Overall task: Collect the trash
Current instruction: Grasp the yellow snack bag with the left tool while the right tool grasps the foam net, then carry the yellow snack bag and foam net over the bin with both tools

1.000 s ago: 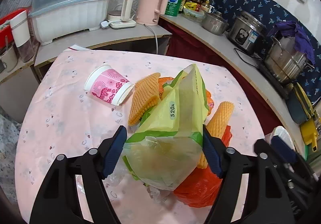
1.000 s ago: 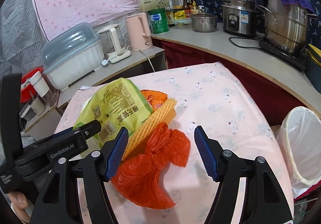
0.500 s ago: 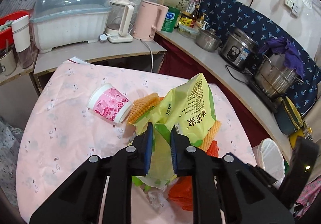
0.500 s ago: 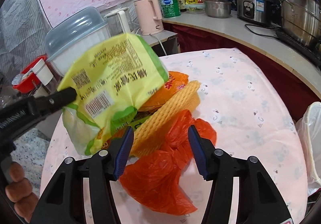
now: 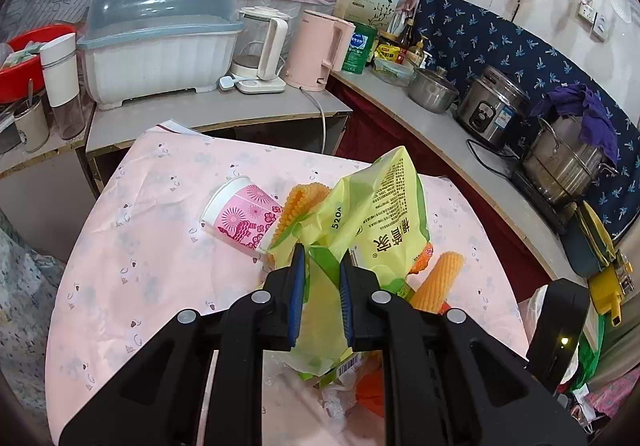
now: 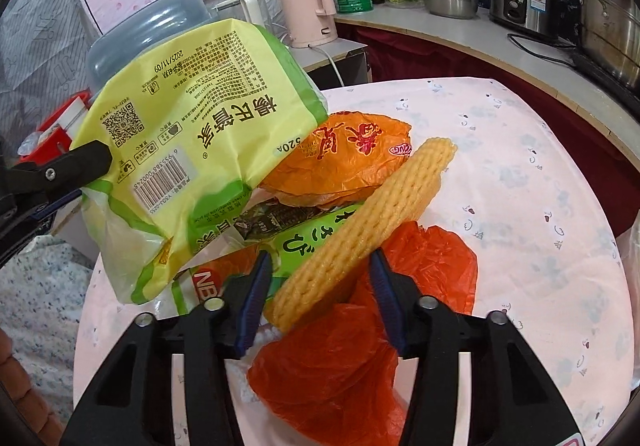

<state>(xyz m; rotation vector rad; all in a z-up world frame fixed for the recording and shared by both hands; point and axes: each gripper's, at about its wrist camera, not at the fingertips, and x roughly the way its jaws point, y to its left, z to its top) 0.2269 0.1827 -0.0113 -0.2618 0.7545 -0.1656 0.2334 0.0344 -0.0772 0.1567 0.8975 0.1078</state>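
My left gripper (image 5: 322, 266) is shut on a yellow-green snack bag (image 5: 372, 214), held lifted above the trash pile; the bag also shows in the right wrist view (image 6: 192, 150). My right gripper (image 6: 320, 270) is open, its jaws on either side of a yellow foam net sleeve (image 6: 368, 234) that lies over a red plastic bag (image 6: 352, 346). An orange wrapper (image 6: 344, 162) and a green packet (image 6: 296, 238) lie under the lifted bag. A pink paper cup (image 5: 240, 216) lies on its side.
A round table with a pink cloth (image 5: 132, 258) holds the trash. A white-lined bin (image 5: 536, 306) stands at the table's right. Counters behind hold a dish box (image 5: 160, 42), kettles (image 5: 316, 50) and pots (image 5: 492, 106).
My left gripper closed on the yellow-green bag and lifted it off the pile. My right gripper moved forward and narrowed around the foam net sleeve.
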